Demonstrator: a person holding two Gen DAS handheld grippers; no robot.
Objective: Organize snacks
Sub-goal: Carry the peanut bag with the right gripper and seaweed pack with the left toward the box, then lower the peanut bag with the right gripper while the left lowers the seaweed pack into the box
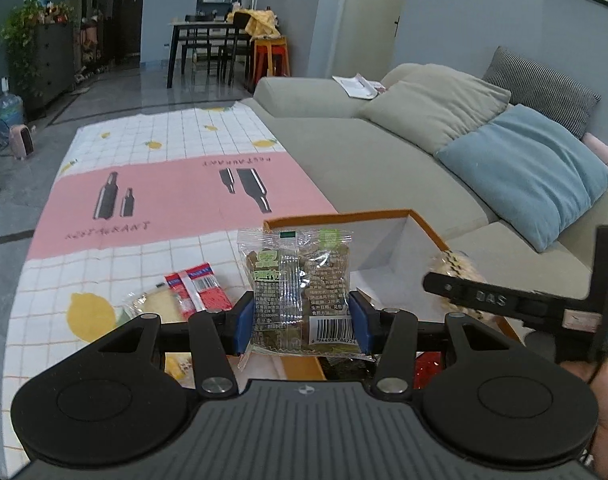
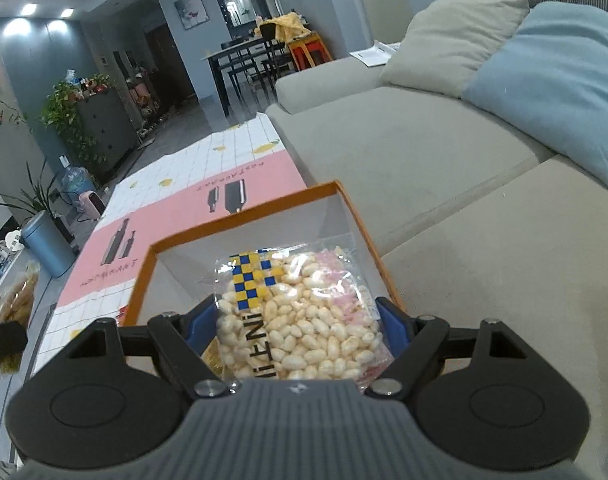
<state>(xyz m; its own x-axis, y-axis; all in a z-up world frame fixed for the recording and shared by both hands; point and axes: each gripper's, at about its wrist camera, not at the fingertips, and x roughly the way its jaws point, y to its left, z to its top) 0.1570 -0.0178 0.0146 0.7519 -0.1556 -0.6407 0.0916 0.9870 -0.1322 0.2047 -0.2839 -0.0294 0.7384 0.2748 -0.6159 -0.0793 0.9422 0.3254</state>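
Orange-rimmed white box [image 2: 239,220], pink-banded checked cloth [image 1: 163,184] with yellow lemons — blue-yellow chequered puffed-rice packet [image 2: 295,312].

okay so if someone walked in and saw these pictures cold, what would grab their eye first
Each claw grips a snack: the left claw holds a clear packet of brown pieces, the right claw a puffed rice cake pack with a blue and yellow checked label. Just beyond both sits an open orange-rimmed box on the pink and white tablecloth, beside a beige sofa.
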